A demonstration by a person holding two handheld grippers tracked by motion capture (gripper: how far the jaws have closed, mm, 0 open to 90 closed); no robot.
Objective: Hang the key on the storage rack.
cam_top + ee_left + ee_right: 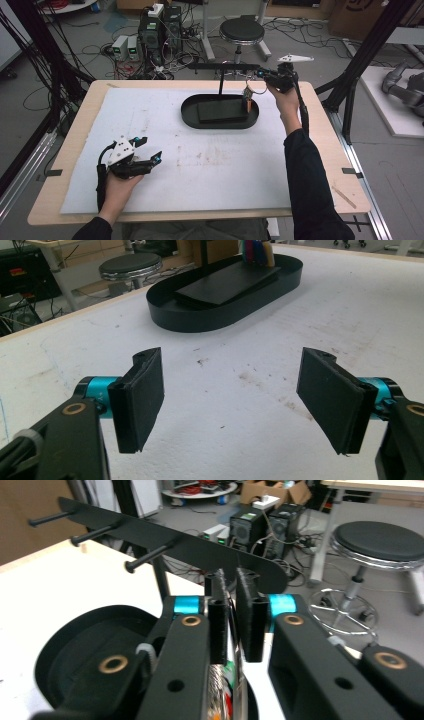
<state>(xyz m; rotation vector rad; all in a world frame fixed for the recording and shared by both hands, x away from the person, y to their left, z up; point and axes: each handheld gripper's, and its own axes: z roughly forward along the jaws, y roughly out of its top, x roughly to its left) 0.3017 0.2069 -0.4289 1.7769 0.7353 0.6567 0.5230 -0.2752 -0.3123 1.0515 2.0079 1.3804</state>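
White mat [200, 165] on a wooden table, cables on the floor behind. Right gripper [261, 75], jaws nearly together, pinches the ring of a keychain [247, 97] hanging beside the rack [165, 537] above the black tray [192, 117]; the right gripper view shows the rack's pegs. Left gripper [150, 150] rests spread wide and empty. No legible writing.

Left tongs [230, 405] agape — right tongs [235, 615] nearly closed.
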